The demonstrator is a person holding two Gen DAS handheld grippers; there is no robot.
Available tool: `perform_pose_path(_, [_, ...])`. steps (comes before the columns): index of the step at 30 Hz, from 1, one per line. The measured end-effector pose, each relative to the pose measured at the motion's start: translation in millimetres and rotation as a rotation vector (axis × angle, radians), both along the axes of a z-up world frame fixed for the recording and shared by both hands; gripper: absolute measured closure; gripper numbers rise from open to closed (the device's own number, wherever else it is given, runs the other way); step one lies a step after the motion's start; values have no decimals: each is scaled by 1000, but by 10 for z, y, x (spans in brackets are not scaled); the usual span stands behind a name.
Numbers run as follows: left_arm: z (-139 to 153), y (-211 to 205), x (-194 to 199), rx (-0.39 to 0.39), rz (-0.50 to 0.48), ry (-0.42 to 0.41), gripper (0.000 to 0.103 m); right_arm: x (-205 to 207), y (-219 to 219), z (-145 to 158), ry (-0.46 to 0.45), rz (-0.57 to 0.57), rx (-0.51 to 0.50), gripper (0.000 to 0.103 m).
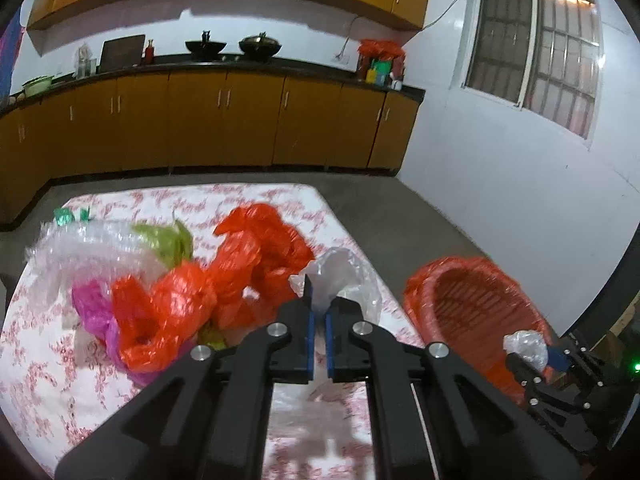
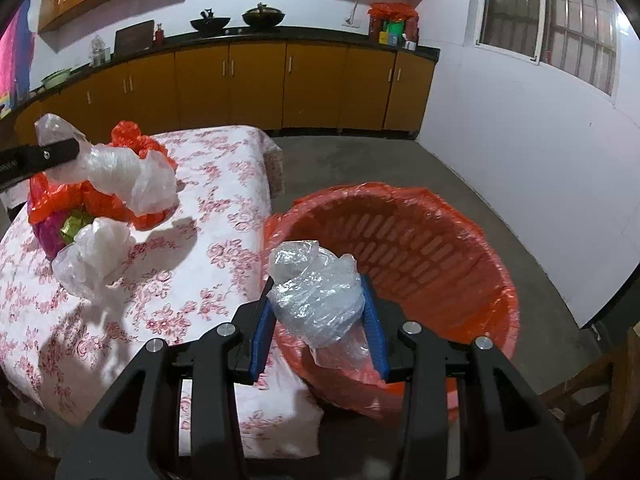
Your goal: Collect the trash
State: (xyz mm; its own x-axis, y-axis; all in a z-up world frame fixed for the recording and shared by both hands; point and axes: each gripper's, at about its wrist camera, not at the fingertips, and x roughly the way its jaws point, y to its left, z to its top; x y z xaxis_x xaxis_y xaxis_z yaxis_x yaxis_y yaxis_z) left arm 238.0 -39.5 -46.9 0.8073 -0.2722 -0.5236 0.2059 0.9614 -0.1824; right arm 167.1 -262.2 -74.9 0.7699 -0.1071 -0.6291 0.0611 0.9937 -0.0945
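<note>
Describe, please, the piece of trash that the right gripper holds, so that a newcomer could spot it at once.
Beside the floral-clothed table stands an orange basket. At its near rim, the right gripper pinches a crumpled clear plastic bag: colourless, unlike the orange bags heaped on the table.

Floral-clothed counter (image 2: 224, 200) carries a heap of crumpled bags: red ones (image 1: 256, 256), a pink one (image 1: 94, 310), a green one (image 1: 168, 240), clear plastic (image 1: 80, 252) at the far left. Beside it, on the grey floor (image 2: 360, 160), a red-lined basket (image 2: 420, 240).
</note>
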Motion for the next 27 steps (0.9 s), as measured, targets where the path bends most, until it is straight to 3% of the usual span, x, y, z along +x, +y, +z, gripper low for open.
perform_pose_path(11, [331,-452,-244,-27,-113,-37,97,-198,-510,404,-62,-106,44,62])
perform_pose_path(27, [201,-1411,-131,-52,-238,-9,97,-190,-1104,639,-112,-196,147,62])
